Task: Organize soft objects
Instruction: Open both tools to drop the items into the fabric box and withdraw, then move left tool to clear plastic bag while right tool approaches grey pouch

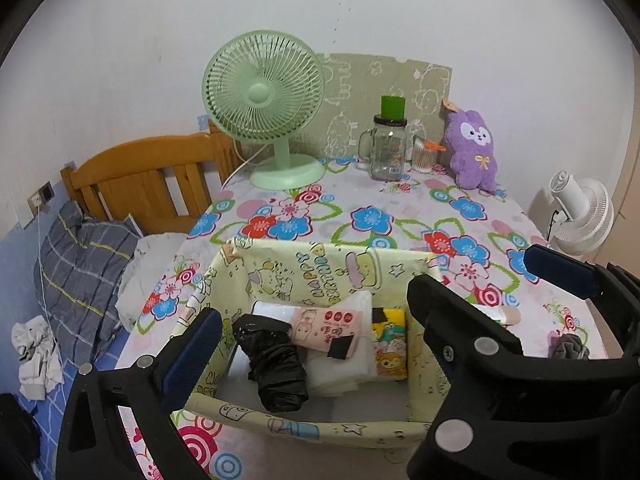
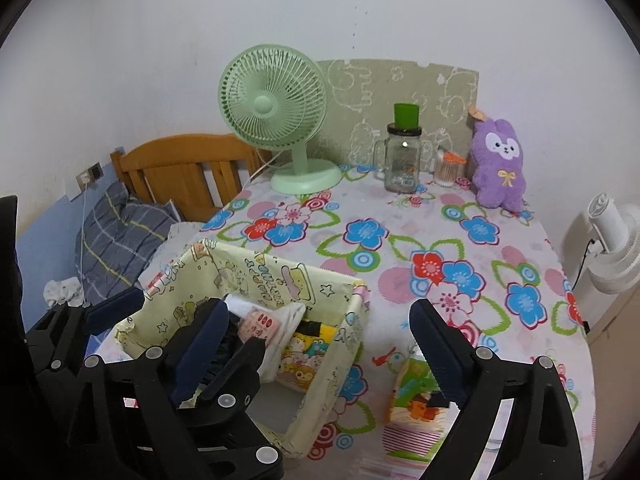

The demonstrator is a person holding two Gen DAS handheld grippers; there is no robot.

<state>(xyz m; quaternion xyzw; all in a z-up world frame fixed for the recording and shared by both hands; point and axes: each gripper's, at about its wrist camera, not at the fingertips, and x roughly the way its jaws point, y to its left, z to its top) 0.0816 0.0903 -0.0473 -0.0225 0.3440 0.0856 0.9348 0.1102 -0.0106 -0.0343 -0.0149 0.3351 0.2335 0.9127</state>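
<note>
A yellow fabric storage box (image 1: 320, 272) (image 2: 344, 344) stands on the flowered table. Inside lie a black bundle (image 1: 276, 364), a pink packet (image 1: 324, 326), white cloth (image 1: 352, 364) and a yellow cartoon cloth (image 1: 390, 344) (image 2: 308, 354). My left gripper (image 1: 316, 320) is open and empty over the box. My right gripper (image 2: 320, 328) is open and empty over the box's right wall. A colourful tissue pack (image 2: 416, 404) lies right of the box, under my right finger. A dark grey cloth (image 1: 568, 346) lies at the table's right edge. A purple plush rabbit (image 1: 474, 152) (image 2: 498, 168) sits at the back.
A green fan (image 1: 266, 104) (image 2: 276, 116), a glass jar with a green cup (image 1: 388, 144) (image 2: 404, 156) and a cotton-swab tub (image 1: 424, 156) stand at the back. A bed with a plaid pillow (image 1: 84, 272) lies left. A white fan (image 1: 584, 212) stands right.
</note>
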